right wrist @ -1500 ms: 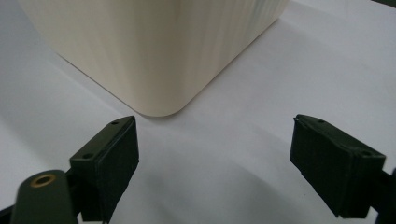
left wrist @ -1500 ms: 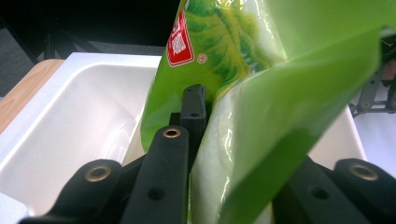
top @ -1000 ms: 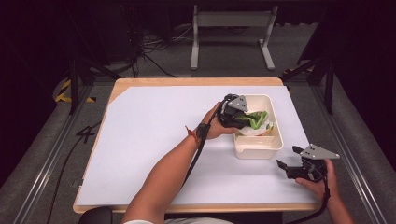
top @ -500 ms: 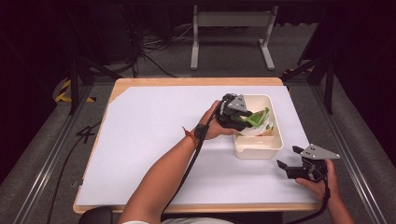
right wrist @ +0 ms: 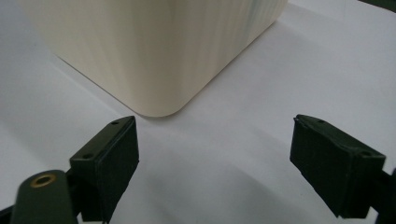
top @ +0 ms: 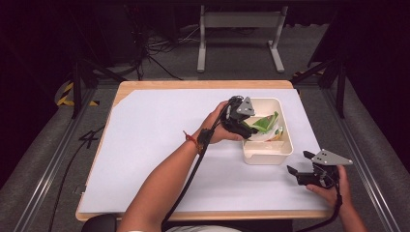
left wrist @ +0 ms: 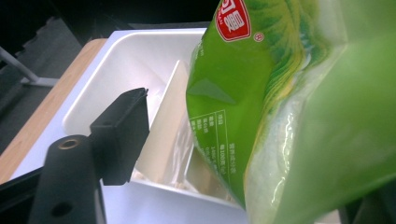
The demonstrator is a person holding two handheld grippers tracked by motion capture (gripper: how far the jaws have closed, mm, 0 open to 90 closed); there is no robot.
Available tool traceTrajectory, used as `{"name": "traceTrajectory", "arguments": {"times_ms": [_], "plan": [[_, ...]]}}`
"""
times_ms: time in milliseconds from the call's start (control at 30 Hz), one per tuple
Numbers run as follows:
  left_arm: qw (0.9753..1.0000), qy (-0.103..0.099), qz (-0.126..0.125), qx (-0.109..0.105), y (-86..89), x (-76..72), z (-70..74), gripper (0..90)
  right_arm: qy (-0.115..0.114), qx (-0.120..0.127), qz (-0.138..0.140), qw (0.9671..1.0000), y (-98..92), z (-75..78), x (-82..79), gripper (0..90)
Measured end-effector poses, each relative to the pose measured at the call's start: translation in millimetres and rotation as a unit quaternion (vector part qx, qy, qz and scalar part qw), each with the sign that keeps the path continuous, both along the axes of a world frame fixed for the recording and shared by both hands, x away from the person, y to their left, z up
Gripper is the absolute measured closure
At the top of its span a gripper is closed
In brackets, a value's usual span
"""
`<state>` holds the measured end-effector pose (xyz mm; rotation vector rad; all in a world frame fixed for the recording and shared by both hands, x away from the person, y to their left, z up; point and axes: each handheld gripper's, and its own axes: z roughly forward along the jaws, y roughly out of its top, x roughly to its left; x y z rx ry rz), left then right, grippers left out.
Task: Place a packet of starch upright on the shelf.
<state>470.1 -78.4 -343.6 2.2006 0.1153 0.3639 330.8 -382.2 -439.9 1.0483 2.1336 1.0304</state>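
Note:
A green snack packet (top: pixel 263 123) hangs tilted over the white bin (top: pixel 268 157) at the table's right. My left gripper (top: pixel 249 129) is at the bin's left rim, open. In the left gripper view its left finger (left wrist: pixel 119 135) stands clear of the green packet (left wrist: pixel 233 93), with the bin's inside (left wrist: pixel 135 56) showing in the gap. The packet hides the other jaw. My right gripper (top: pixel 299 162) rests open near the front right of the table. A corner of the bin (right wrist: pixel 154 46) lies just beyond the right gripper (right wrist: pixel 215 140), and only white table lies between its jaws.
White and clear packets lie in the bin under the green one. A white sheet (top: pixel 159 145) covers the wooden table. Metal rails run along both sides, and a stand and cables lie on the floor beyond the far edge.
The green packet has tipped up and shifted slightly over the bin at the left gripper. The right gripper has stayed still.

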Motion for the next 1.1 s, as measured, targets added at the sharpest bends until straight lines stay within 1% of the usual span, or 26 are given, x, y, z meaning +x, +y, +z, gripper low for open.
{"name": "traceTrajectory", "arguments": {"times_ms": [100,200,267,300,333,467,533,600,733,800,867,1000,1033,1067,1100], "plan": [[0.9998,-0.01,0.012,0.012,2.7,-4.3,1.5,22.2,-0.001,-0.002,0.0,1.0,0.3,0.2,-0.2,15.0],[0.999,-0.022,0.019,0.033,2.2,-6.9,0.5,16.1,-0.001,-0.002,0.0,1.0,0.3,0.3,-0.1,15.0],[0.9988,-0.026,0.026,0.032,2.9,-8.0,0.4,15.3,0.0,-0.004,0.0,1.0,0.6,0.1,0.0,15.0],[0.999,-0.021,0.023,0.031,4.1,-8.2,0.9,14.6,-0.001,-0.004,0.0,1.0,0.8,0.2,-0.1,15.0],[0.999,-0.022,0.022,0.033,4.5,-8.7,1.1,13.4,-0.001,-0.005,0.001,1.0,0.8,0.3,-0.4,15.0],[0.9985,-0.031,0.018,0.041,7.4,-11.9,1.6,12.1,-0.001,-0.004,0.0,1.0,0.4,0.4,-0.4,15.0],[0.9981,-0.041,0.014,0.044,8.9,-13.5,1.7,12.1,-0.001,-0.004,0.0,1.0,0.5,0.3,-0.3,15.0],[0.9982,-0.036,0.01,0.048,12.6,-15.1,0.9,11.1,-0.003,-0.005,0.001,1.0,0.3,0.5,-0.9,15.0],[0.9978,-0.038,0.013,0.053,15.8,-16.4,-0.1,10.7,-0.003,-0.003,-0.002,1.0,-0.7,0.5,-1.3,15.0],[0.9975,-0.044,0.017,0.052,18.1,-17.5,-0.2,10.1,-0.004,-0.002,-0.003,1.0,-0.9,0.7,-1.1,15.0],[0.997,-0.048,0.018,0.058,20.8,-18.9,-0.5,10.0,-0.004,-0.003,-0.002,1.0,-0.5,0.8,-1.2,15.0],[0.9972,-0.048,0.022,0.053,29.4,-21.1,-0.8,9.3,-0.005,-0.004,-0.002,1.0,-0.1,1.6,-1.7,15.1],[0.9968,-0.057,0.027,0.048,35.7,-22.7,-1.6,9.1,-0.005,-0.003,-0.002,1.0,-0.1,1.7,-1.6,15.0],[0.9968,-0.057,0.027,0.048,35.7,-22.7,-1.6,9.1,-0.005,-0.003,-0.002,1.0,-0.1,1.7,-1.6,15.0],[0.9959,-0.068,0.03,0.051,42.4,-25.5,-3.4,8.9,-0.005,-0.004,-0.002,1.0,0.2,1.7,-1.8,15.0]]}}
